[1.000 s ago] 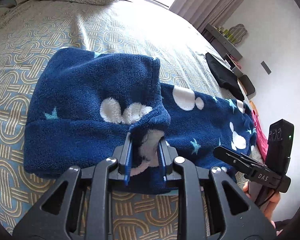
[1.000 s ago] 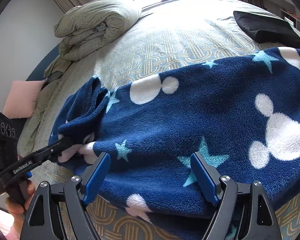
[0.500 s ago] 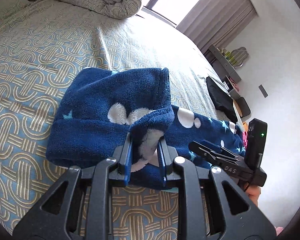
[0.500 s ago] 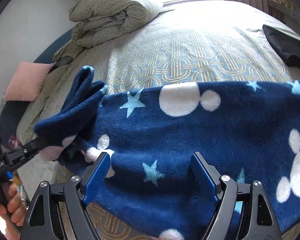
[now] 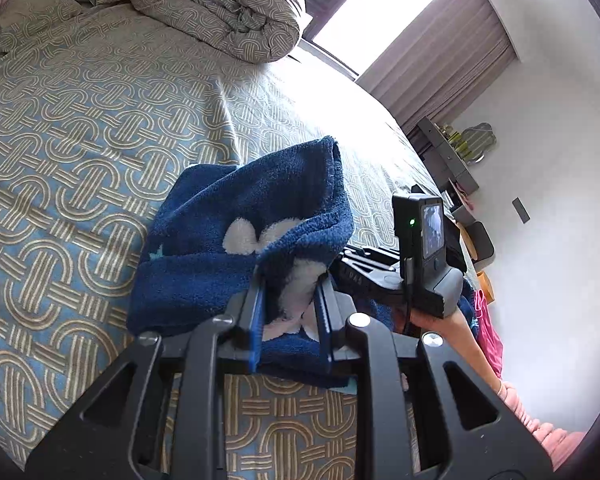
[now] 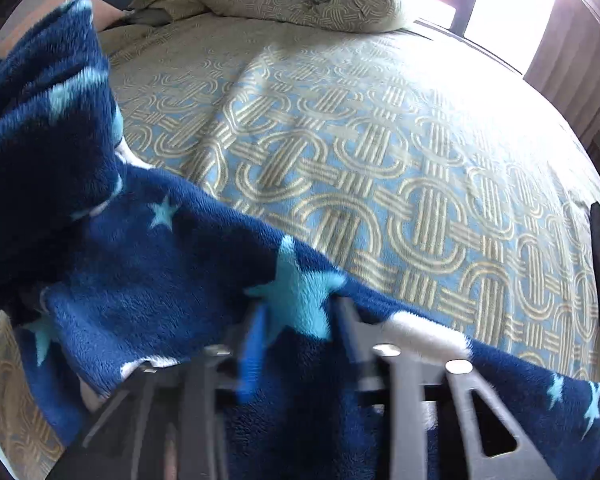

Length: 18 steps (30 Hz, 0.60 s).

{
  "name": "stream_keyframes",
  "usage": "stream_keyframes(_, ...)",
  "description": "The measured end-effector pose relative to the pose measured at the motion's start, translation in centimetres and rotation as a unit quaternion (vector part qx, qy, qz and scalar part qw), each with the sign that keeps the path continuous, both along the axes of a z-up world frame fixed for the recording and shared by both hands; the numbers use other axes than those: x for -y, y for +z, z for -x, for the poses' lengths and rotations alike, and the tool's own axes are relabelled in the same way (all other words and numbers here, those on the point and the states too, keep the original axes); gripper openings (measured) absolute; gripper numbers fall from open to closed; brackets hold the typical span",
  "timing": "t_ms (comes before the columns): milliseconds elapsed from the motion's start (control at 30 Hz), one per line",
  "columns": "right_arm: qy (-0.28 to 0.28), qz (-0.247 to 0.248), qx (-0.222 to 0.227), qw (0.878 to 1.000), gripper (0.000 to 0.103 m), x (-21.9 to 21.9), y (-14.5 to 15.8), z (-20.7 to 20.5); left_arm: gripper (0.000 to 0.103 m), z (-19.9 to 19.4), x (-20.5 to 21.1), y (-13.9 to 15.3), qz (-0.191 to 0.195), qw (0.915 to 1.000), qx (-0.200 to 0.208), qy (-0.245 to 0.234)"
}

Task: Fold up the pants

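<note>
Patterned bedspread (image 5: 80, 128), rolled duvet (image 5: 220, 4), both tongs clamped on pants (image 5: 236, 216)

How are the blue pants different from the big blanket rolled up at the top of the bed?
The pants are dark blue fleece with white shapes and light blue stars; the rolled blanket is beige with looping lines. The pants are pinched by the left gripper and the right gripper; nothing touches the blanket. The pants are close to the cameras; the blanket lies far back by the window. Both look soft and rest on the bed.
</note>
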State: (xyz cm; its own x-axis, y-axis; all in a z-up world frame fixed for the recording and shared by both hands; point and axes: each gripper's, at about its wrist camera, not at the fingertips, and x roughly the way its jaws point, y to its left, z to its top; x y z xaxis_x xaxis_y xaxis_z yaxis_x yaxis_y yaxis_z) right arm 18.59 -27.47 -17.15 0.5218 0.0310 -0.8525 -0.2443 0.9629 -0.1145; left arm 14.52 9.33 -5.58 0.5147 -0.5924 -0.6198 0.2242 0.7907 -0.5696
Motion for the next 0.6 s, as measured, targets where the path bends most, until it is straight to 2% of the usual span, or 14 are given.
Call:
stream_keyframes(100,-0.032,-0.049,0.005,0.998,0.005,1.7,1.4,-1.5,0.024,0.2,-0.3,0.2,0.004,1.0,0.004,0.002)
stream_keyframes(167,-0.042,-0.086,-0.016,0.995,0.008,3.0,1.3,-2.1,0.024,0.3,-0.4,0.3,0.002,1.0,0.006,0.001)
stream_keyframes(233,-0.035,-0.093,-0.034,0.994,0.022,3.4,0.9,-1.7,0.024,0.5,-0.2,0.6,-0.002,0.9999,0.01,-0.003)
stream_keyframes(267,-0.03,-0.084,-0.026,0.996,0.028,3.5,1.1,-0.9,0.024,0.6,0.1,0.7,-0.007,0.9999,0.014,-0.006)
stream_keyframes(333,-0.034,-0.069,-0.003,0.997,0.054,3.8,1.8,1.0,0.024,0.8,0.9,0.9,-0.017,0.9996,0.02,-0.012)
stream_keyframes(367,-0.042,-0.076,0.011,0.996,0.059,4.3,2.5,2.1,0.024,0.9,1.4,0.9,-0.019,0.9994,0.021,-0.018)
stream_keyframes(400,-0.047,-0.093,0.021,0.994,0.063,4.9,3.1,3.1,0.024,1.0,1.9,0.8,-0.02,0.9993,0.021,-0.024)
stream_keyframes(500,-0.056,-0.175,0.015,0.983,0.063,6.9,4.7,5.7,0.024,1.3,4.4,0.4,-0.015,0.998,0.017,-0.059)
stream_keyframes(600,-0.02,-0.293,-0.022,0.956,0.068,7.9,5.4,7.9,0.024,2.1,7.8,-0.1,-0.024,0.9942,0.017,-0.103)
